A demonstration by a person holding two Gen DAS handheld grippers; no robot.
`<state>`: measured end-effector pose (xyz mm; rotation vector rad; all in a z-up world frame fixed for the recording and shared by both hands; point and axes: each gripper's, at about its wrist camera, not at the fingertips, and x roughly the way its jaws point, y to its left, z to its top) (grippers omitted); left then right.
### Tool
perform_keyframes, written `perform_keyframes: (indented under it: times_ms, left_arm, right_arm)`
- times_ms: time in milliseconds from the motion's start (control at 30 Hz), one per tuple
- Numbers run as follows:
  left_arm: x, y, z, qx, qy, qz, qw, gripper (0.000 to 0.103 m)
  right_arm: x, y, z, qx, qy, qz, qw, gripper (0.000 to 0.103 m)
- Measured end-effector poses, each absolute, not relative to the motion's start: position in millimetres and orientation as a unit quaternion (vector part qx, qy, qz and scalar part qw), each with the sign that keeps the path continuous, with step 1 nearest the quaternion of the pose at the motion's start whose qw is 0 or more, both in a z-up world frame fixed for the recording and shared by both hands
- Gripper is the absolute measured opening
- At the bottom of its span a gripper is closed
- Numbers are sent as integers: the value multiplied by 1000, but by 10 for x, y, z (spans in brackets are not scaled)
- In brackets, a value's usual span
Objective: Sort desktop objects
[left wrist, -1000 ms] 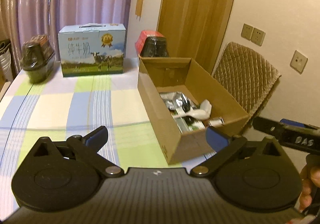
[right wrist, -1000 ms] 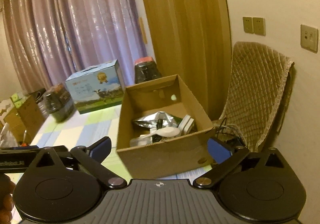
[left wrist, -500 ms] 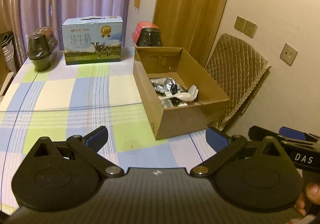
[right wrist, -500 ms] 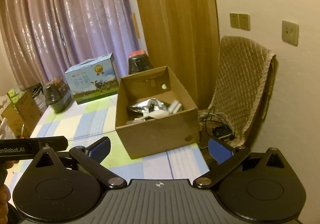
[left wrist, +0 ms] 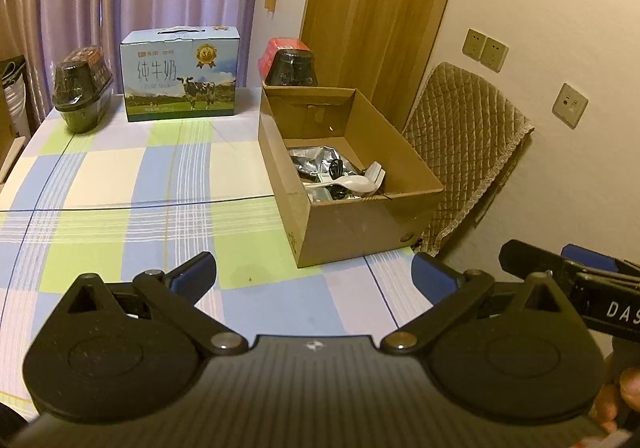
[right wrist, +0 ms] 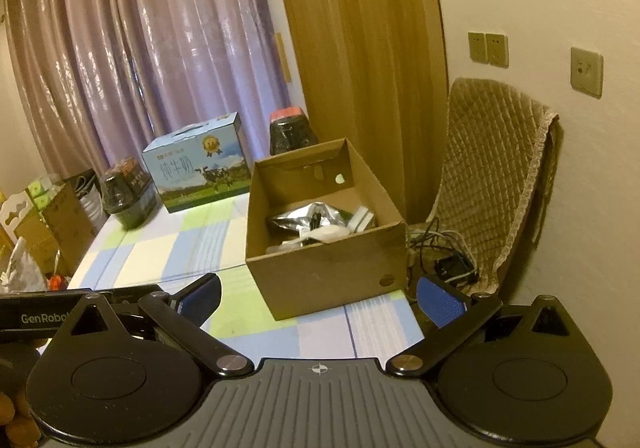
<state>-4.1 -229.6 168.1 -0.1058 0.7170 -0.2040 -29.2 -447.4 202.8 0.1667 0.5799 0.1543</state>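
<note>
Two tools are in your hands, and both are spread wide with nothing between their blue tips. Your left tool [left wrist: 312, 274] hangs over the near part of the surface [left wrist: 120, 183], which has a cloth of blue, green and cream squares. Your right tool [right wrist: 318, 294] hangs by the near right corner of the surface, close to the left one.

One brown cardboard box [left wrist: 352, 215] sits open at the right edge of the surface. Inside it lie a shiny silver bag [left wrist: 316, 159], a white spoon [left wrist: 352, 181] and some small dark things too small to tell.

At the far end stands a blue milk carton box [left wrist: 180, 81] with a cow on it. A dark jar [left wrist: 82, 87] stands to its left, and a dark jar with a red lid [left wrist: 290, 63] stands just behind the cardboard box
</note>
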Motion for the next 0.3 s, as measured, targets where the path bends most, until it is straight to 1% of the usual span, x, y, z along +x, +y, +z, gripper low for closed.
perform_keyframes:
  times_ms: [300]
  left_arm:
    - [-15, -2252, 1630, -51, 350, -94, 931, 102]
  right_arm:
    - [-258, -4426, 1970, 78, 292, 75, 950, 101]
